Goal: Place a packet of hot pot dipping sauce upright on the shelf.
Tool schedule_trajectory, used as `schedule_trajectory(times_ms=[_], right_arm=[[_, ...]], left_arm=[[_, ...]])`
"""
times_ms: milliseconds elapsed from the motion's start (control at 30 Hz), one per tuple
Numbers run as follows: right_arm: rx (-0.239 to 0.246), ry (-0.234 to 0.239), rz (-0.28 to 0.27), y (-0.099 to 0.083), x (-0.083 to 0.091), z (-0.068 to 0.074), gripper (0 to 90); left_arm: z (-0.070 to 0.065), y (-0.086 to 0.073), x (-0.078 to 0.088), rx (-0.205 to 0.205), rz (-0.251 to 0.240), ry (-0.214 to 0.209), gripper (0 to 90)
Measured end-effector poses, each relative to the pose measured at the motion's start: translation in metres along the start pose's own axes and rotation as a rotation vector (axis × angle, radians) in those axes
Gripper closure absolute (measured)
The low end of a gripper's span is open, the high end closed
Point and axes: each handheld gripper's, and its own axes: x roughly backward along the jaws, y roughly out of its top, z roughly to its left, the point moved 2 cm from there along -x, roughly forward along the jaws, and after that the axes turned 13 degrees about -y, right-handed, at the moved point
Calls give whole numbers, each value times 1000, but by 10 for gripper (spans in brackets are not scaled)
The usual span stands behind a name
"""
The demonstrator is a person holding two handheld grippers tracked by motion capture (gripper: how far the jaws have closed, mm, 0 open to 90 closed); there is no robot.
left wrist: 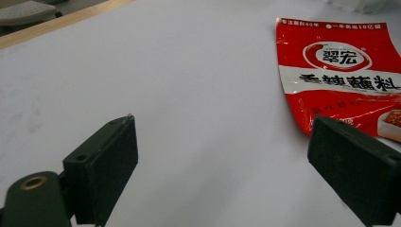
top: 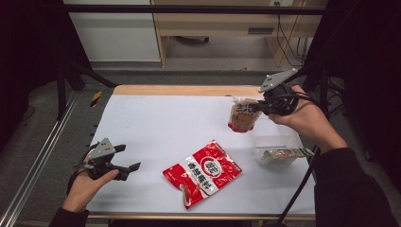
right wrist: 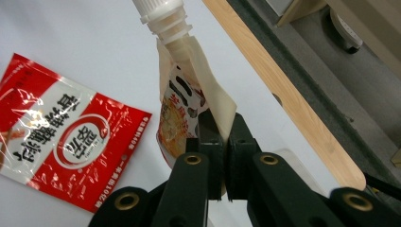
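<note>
A: Right, your right gripper (top: pixel 259 107) first. Where is it and what's in it?

B: Upper right of the high view, above the far side of the white tabletop (top: pixel 156 123). Your jaws are pressed together on the edge of the spouted pouch (top: pixel 242 116). In the right gripper view the pouch (right wrist: pixel 182 101) hangs from the pads with its white spout at the top of the frame, film pinched flat between them.

A: Pouch touching the tabletop?

B: Can't tell from the high view; its lower end sits just above or on the surface, just left of your right hand (top: pixel 302 116).

A: Left gripper (top: pixel 126 160)?

B: Lower left of the high view, near the tabletop's left edge, in your left hand (top: pixel 90 182). Jaws stand wide apart, nothing between them. In the left gripper view there's bare white surface between the two black pads.

A: Other stuff?

B: Red sachet (top: pixel 202 172) lying flat at centre-bottom of the high view, well apart from both grippers. It shows at the upper right of the left gripper view (left wrist: pixel 340 71) and at the left of the right gripper view (right wrist: pixel 66 146). Clear plastic container (top: pixel 276 146) sits below your right hand, with a flat packet (top: pixel 286 153) lying in it.
</note>
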Motion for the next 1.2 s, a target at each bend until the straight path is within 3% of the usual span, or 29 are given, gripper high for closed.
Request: schedule_trajectory(times_ms=[367, 900, 1200], right_arm=[[-36, -27, 18, -37, 10, -18, 881], [-69, -17, 54, -82, 13, -18, 880], [-85, -22, 71, -94, 10, -22, 880]], left_arm=[[7, -15, 2, 37, -1, 25, 86], [7, -19, -2, 38, 6, 24, 86], [7, -20, -3, 40, 10, 17, 86]])
